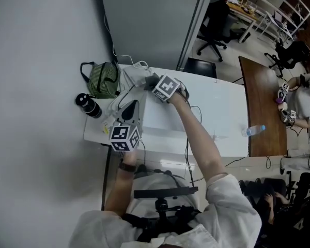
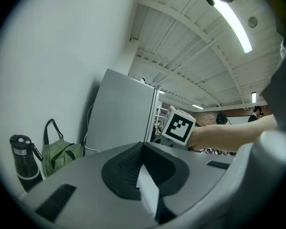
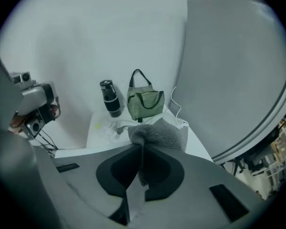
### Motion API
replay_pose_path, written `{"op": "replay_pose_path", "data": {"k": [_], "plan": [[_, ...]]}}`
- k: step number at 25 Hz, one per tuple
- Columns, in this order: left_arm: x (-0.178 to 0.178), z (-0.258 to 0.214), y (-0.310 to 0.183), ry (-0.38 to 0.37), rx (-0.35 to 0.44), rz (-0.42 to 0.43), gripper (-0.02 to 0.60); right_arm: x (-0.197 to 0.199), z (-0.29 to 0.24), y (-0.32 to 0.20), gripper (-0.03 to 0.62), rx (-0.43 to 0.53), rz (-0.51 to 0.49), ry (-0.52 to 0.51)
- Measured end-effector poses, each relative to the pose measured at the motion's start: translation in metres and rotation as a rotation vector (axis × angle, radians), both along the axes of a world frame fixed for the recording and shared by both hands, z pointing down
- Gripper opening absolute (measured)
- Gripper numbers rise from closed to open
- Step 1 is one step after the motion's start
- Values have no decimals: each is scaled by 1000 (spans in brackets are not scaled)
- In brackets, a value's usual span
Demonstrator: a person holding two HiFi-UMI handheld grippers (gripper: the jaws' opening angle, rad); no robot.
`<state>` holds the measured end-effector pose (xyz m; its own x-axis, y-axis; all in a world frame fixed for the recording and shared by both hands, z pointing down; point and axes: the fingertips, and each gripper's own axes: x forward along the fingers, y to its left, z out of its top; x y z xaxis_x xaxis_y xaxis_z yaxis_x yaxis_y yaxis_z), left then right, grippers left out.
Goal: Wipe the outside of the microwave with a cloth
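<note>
My right gripper (image 1: 150, 81) is shut on a grey cloth (image 3: 159, 135), which bunches out past the jaw tips (image 3: 142, 147) above the table's back corner. Its marker cube (image 2: 178, 124) and the hand holding it show in the left gripper view. The large white box-like surface (image 1: 206, 123) under my right arm looks like the microwave's top; I cannot tell for sure. Over the box's left edge, my left gripper (image 1: 132, 108) points toward the back, jaws shut (image 2: 143, 144) with nothing between them.
A green striped bag (image 1: 103, 80) and a black bottle (image 1: 88, 105) stand at the table's back left, with white cables (image 1: 125, 89) beside them. A grey partition (image 1: 150, 19) rises behind the table. A plastic bottle (image 1: 254, 130) lies at the right.
</note>
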<state>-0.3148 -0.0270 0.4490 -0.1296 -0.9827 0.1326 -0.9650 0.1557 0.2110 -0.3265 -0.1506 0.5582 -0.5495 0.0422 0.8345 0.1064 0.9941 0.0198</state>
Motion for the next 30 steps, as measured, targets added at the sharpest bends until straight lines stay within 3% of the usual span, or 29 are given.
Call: {"op": "replay_pose_path", "data": {"k": [2, 5, 10, 14, 17, 20, 23, 30], "plan": [[1, 1, 1, -3, -1, 11, 28, 15, 2, -2, 20, 36, 10, 38], [21, 8, -18, 0, -4, 48, 28, 75, 8, -42, 20, 35, 96, 62], [61, 11, -37, 4, -5, 155, 28, 214, 10, -102, 20, -45, 381, 14], [84, 11, -41, 4, 3, 217, 28, 309, 4, -127, 20, -179, 653, -140], [94, 13, -40, 7, 6, 245, 28, 343, -6, -130, 20, -319, 812, -306], [98, 11, -33, 9, 10, 255, 28, 329, -9, -107, 20, -446, 774, -300], [94, 9, -20, 11, 16, 247, 28, 286, -5, -78, 20, -474, 697, -217], [60, 2, 27, 4, 11, 154, 28, 107, -22, 45, 20, -460, 359, -207]]}}
